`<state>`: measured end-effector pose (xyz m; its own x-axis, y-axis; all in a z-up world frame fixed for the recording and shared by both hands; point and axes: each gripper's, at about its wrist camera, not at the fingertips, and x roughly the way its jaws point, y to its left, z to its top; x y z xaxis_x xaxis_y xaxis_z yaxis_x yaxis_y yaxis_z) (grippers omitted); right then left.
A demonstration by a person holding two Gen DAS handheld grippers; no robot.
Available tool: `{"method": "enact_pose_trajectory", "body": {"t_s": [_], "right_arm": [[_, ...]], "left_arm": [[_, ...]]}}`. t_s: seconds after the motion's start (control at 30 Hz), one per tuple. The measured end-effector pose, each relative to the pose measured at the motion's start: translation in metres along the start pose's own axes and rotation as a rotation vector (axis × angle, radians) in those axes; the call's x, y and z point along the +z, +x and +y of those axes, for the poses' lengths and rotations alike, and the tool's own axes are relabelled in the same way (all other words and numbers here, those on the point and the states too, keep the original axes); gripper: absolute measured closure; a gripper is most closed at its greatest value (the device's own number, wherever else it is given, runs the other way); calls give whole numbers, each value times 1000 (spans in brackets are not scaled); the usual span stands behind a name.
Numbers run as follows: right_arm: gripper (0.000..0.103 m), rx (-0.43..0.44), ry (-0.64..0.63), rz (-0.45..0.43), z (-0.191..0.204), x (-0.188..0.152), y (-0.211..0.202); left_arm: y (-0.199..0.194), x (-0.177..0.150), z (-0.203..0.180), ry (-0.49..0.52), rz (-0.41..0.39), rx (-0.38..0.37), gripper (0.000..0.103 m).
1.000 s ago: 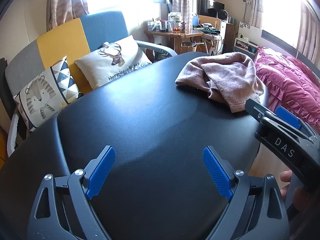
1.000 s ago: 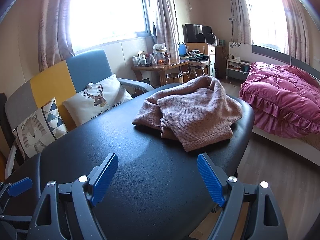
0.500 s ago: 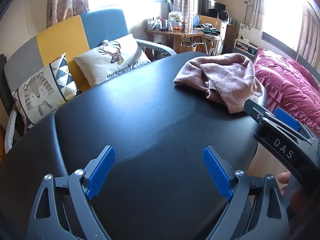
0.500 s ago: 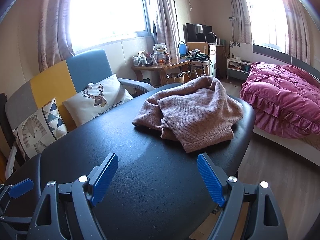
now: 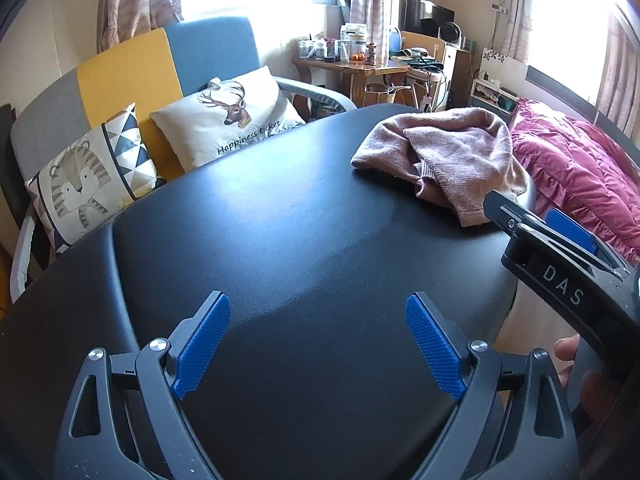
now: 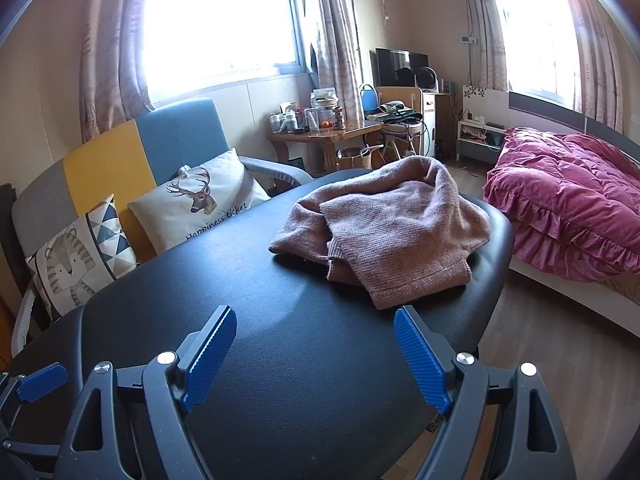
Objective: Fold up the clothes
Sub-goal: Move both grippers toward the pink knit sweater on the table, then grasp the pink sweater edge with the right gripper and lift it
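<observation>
pink knit sweater, one, crumpled on black table, two grippers, jaws wide, empty

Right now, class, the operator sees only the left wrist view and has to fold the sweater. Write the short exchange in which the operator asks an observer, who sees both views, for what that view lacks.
Operator: I see the right hand-held gripper only from its side. Is it open?
Observer: Yes. The right wrist view shows its two blue fingers spread wide, with nothing between them.
Operator: That gripper hides the near corner of the sweater from me. Does the ribbed hem hang off the edge?
Observer: No. The whole hem lies on the black table, just ahead of the gripper's fingertips.
</observation>
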<state>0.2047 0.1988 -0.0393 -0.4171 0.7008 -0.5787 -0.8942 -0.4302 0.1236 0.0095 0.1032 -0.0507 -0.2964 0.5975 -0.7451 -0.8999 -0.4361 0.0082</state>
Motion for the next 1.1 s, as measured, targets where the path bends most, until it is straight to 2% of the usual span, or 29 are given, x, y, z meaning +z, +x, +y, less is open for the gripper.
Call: {"method": "enact_pose_trajectory", "body": {"t_s": [0.23, 0.43, 0.53, 0.67, 0.97, 1.1], "right_arm": [[20, -5, -7, 12, 2, 2, 6], [20, -22, -16, 27, -3, 3, 19], [20, -43, -49, 34, -8, 5, 35], [20, -23, -26, 32, -27, 10, 58], [20, -28, -55, 129, -57, 22, 130], [20, -76, -92, 123, -64, 31, 156]], "left_arm": [[2, -2, 3, -9, 12, -2, 11], [16, -8, 9, -13, 52, 20, 11], [23, -12, 12, -15, 72, 32, 11], [32, -16, 16, -18, 98, 47, 11], [54, -30, 23, -23, 165, 72, 11], [68, -39, 27, 1, 200, 110, 11]]}}
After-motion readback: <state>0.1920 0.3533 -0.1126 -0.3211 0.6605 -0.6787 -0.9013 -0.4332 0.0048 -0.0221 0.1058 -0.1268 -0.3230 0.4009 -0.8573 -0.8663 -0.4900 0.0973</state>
